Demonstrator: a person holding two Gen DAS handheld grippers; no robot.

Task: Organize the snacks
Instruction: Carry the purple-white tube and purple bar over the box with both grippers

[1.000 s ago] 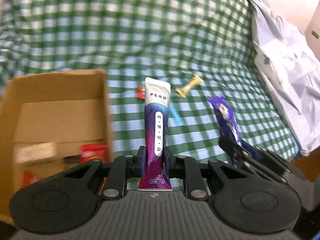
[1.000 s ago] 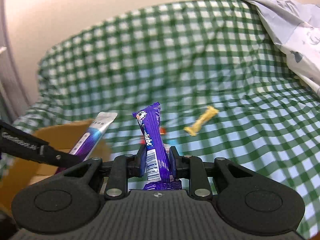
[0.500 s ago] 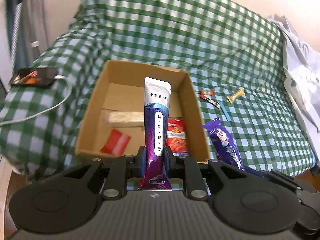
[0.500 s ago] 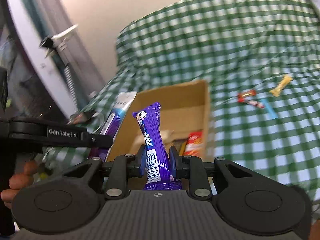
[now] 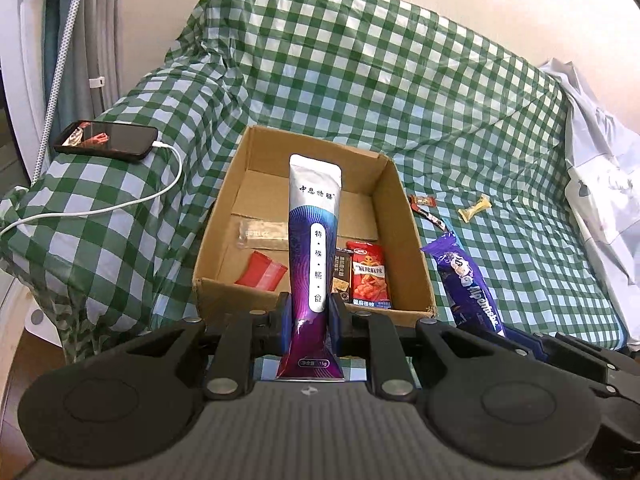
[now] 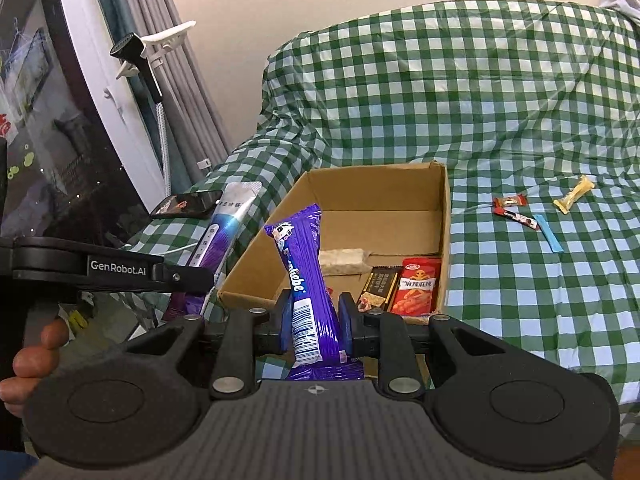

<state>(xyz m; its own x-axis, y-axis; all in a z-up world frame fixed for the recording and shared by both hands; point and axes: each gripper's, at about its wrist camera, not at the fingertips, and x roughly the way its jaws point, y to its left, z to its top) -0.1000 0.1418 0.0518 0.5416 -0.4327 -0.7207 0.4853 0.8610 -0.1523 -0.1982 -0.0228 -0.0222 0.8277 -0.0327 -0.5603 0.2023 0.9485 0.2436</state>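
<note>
Snack sorting on a sofa draped in a green checked cover [image 5: 400,80]. Left gripper [image 5: 308,322], fingers clamped on the lower part of a tall silver-and-purple pouch [image 5: 314,248], holds it upright in front of the near wall of an open cardboard box [image 5: 390,184]. Right gripper [image 6: 312,322], fingers clamped on a purple wrapped bar [image 6: 304,276], holds it upright just short of the box's near edge; in the left wrist view the same bar appears to the right of the box. Box contents: a pale bar at the back [image 5: 262,232], a red packet [image 5: 262,274], a dark brown bar [image 6: 378,284] and, beside it, a red-orange snack bag [image 6: 416,286]. Loose on the cover to the right of the box: two small red-wrapped candies [image 6: 510,208], a blue stick [image 6: 548,234] and a yellow twisted candy [image 6: 572,200]. Left of the box, a phone [image 5: 106,138] lies on the sofa arm with a white cable [image 5: 120,208] plugged in. A pale crumpled sheet [image 5: 600,184] lies at the far right. Part of a person's hand [image 6: 28,364] shows at the lower left of the right wrist view.
</note>
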